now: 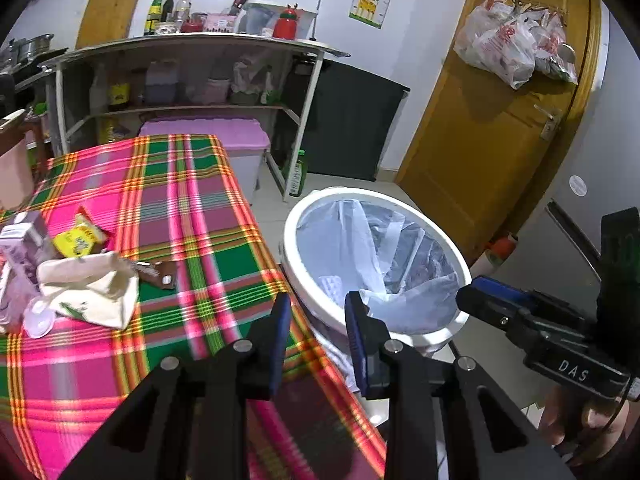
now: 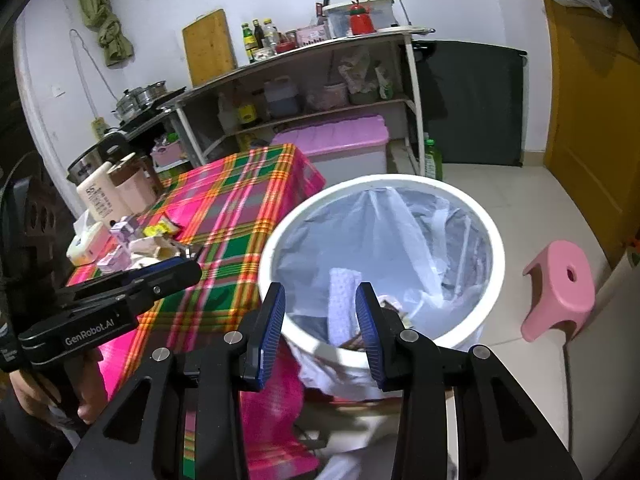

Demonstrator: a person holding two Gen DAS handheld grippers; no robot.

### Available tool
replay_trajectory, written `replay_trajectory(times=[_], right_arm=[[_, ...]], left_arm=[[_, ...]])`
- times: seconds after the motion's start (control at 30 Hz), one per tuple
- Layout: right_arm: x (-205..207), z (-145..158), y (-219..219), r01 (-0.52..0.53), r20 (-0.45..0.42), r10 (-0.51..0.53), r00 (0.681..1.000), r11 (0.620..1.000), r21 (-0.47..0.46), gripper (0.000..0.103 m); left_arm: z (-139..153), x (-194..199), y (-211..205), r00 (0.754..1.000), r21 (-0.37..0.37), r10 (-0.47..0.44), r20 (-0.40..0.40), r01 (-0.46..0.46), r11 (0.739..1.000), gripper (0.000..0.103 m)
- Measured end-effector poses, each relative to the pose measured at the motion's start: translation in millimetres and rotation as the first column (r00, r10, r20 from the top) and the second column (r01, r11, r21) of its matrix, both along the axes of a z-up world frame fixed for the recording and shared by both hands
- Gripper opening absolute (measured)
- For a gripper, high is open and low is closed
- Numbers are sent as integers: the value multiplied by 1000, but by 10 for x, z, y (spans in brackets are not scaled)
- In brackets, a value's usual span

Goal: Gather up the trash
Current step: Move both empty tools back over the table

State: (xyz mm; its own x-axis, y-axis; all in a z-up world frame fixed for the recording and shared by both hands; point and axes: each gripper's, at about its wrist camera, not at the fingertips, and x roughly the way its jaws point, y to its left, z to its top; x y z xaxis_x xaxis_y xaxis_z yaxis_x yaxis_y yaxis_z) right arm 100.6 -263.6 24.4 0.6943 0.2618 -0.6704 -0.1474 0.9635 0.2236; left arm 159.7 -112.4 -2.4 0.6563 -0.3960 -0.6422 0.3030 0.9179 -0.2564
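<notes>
Both your grippers are empty right now. The left gripper (image 1: 318, 312) has its jaws partly apart with nothing between them, and it sits over the near right edge of the tabletop (image 1: 208, 216), right beside the bin (image 1: 294, 232). The right gripper (image 2: 320, 304) has its jaws a little wider, also holding nothing, and it looks down over the bin's near rim; inside the liner you can see some pale wrappers already lying at the bottom.

What is left to collect lies in a cluster on the far left side of the plaid cloth: a crumpled cream bag (image 1: 92, 292), a yellow wrapper (image 1: 78, 238) just behind it, a lilac carton (image 1: 22, 248) at the left edge, and a small brown scrap (image 1: 162, 274) just to the right of the bag. From your left gripper this cluster lies to the left and a little ahead, across open cloth. From your right gripper it lies well off to the left, with the left gripper in between.

So the left hand looks the nearer one for the next pick. The brown scrap is the closest piece. The cream bag lies with its long side running left to right, so a grasp across its short width seems the easier one.
</notes>
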Motion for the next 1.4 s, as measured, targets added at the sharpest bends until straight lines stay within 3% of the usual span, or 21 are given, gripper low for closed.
replay_trajectory(times=[0.17, 0.47, 0.83, 1.4], right_arm=[[-65, 10, 102, -32, 4, 32, 999, 999, 36, 38], [-147, -15, 356, -121, 37, 120, 992, 992, 22, 38], [-137, -124, 615, -197, -1, 197, 980, 980, 13, 38], [-24, -143, 1052, -323, 9, 323, 946, 946, -13, 38]], left_arm=[[0, -132, 140, 1000, 5, 24, 12, -24, 1000, 29], [-90, -298, 358, 996, 28, 89, 13, -89, 996, 29], [-192, -464, 623, 989, 26, 147, -4, -147, 989, 29], [-255, -552, 1151, 961, 36, 275, -20, -274, 961, 29]])
